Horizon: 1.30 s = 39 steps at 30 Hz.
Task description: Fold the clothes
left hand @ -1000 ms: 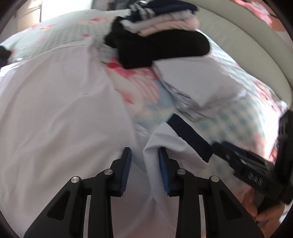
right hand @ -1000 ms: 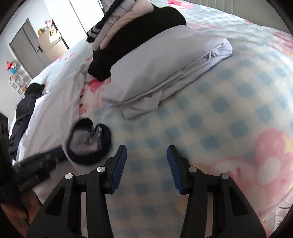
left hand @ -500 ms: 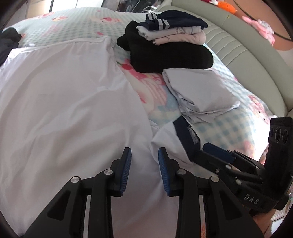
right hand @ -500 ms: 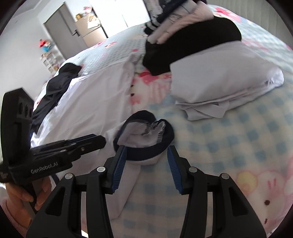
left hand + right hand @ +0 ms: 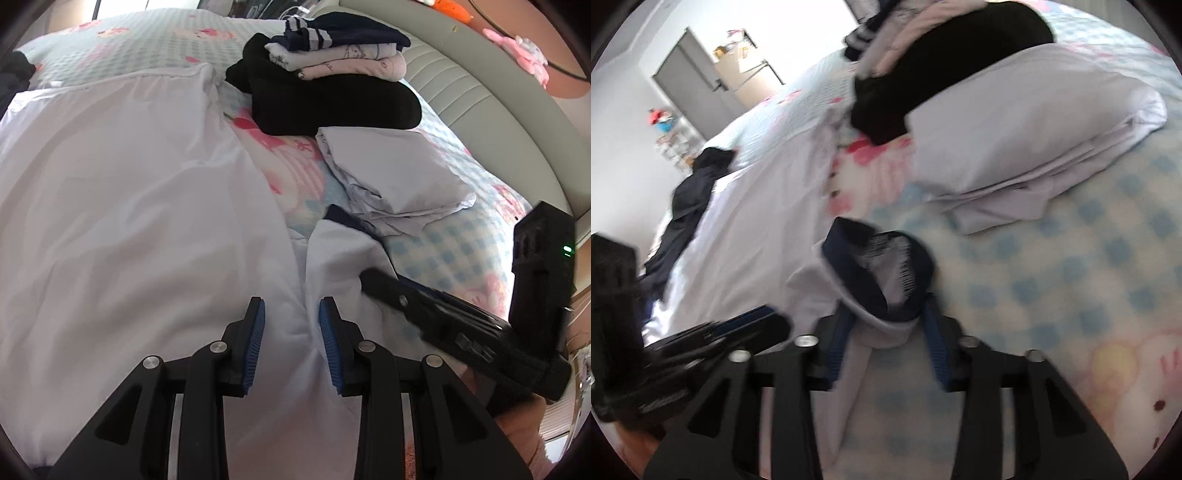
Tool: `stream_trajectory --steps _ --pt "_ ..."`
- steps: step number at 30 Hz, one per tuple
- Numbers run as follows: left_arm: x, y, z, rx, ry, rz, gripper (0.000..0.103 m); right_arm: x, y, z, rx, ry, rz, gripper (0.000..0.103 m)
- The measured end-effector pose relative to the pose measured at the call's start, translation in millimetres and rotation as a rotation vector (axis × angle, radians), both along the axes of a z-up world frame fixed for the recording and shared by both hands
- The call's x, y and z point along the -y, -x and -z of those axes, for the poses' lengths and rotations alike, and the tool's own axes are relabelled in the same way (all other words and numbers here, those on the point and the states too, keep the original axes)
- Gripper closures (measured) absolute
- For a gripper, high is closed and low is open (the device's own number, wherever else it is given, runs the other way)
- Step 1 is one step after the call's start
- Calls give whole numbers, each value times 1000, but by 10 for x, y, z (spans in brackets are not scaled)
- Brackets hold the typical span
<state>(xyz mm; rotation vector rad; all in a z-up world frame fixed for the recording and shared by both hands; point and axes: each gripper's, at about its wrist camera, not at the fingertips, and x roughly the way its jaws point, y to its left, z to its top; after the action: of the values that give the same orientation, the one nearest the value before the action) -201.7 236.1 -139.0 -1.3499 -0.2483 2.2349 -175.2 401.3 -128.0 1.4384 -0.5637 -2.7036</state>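
A white shirt (image 5: pixel 129 206) lies spread on the bed. Its short sleeve (image 5: pixel 336 258) has a navy cuff (image 5: pixel 882 273) and sticks out to the right. My left gripper (image 5: pixel 290 332) is open and hovers low over the shirt beside the sleeve. My right gripper (image 5: pixel 886 343) is open, its jaws on either side of the sleeve just behind the cuff. In the left wrist view the right gripper (image 5: pixel 376 280) comes in from the right onto the sleeve. The left gripper (image 5: pixel 768 321) shows at the left of the right wrist view.
A folded pale garment (image 5: pixel 391 177) lies just beyond the sleeve. Behind it is a stack of folded clothes (image 5: pixel 332 74), black at the bottom. A dark garment (image 5: pixel 690 199) lies at the shirt's far side. The padded headboard (image 5: pixel 487 103) bounds the bed on the right.
My right gripper has moved forward onto the sleeve, so the cuff now sits between its jaws. My left gripper has shifted a little over the shirt and stays open.
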Motion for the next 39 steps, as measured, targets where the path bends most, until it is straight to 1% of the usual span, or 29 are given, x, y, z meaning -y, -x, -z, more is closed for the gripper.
stream_trajectory --steps 2,4,6,7,10,12,14,17,18,19,20,23,26,27,31,33,34,35,36,37,38,39 --pt "-12 -12 -6 -4 -2 1 70 -88 -10 1 8 -61 79 78" --pt "-24 -23 -12 -9 -5 2 70 -198 -56 -31 3 -86 130 75" --pt "-29 -23 -10 -9 -5 9 70 -285 -131 -86 -20 -61 149 72" --pt "-45 -23 -3 -8 3 22 70 -299 -161 -107 -26 -63 151 72" --pt "-111 -37 20 -8 29 66 69 -284 -234 -178 -50 -116 147 70" --pt "-194 -83 39 -13 48 111 66 -315 -251 -188 -46 -129 157 68" --pt "-288 -109 100 2 86 154 61 -346 -267 -198 -42 -141 167 68" --pt "-419 -150 195 14 181 225 59 -434 -331 -259 -60 -171 213 68" --pt "-433 -172 188 6 193 240 58 -474 -349 -263 -65 -133 204 64" --pt "-440 -196 172 -4 199 254 58 -513 -367 -266 -70 -94 195 63" --pt "-435 -216 148 -13 191 260 58 -552 -385 -270 -75 -56 186 62" --pt "-371 -252 57 -44 127 238 58 -659 -437 -276 -87 60 155 62" --pt "-297 -244 11 -64 64 192 58 -441 -400 -167 -41 181 17 62" --pt "-294 -236 18 -59 55 188 58 -427 -382 -128 -27 198 16 61" --pt "-378 -233 107 -30 75 193 58 -447 -266 9 18 248 34 59" --pt "-399 -248 129 -23 78 191 57 -473 -176 49 17 308 20 59" --pt "-398 -251 130 -20 75 191 55 -448 -103 89 15 336 16 60" --pt "-396 -253 128 -16 74 190 55 -448 -58 122 21 353 20 64" --pt "-394 -255 125 -13 74 189 54 -431 -17 156 31 343 29 69" --pt "-387 -255 120 -10 71 185 54 -401 -1 151 36 305 31 82" --pt "-377 -254 113 -7 65 181 54 -349 -15 110 23 253 17 94" --pt "-371 -255 103 -6 61 177 54 -292 -34 63 7 192 4 97"
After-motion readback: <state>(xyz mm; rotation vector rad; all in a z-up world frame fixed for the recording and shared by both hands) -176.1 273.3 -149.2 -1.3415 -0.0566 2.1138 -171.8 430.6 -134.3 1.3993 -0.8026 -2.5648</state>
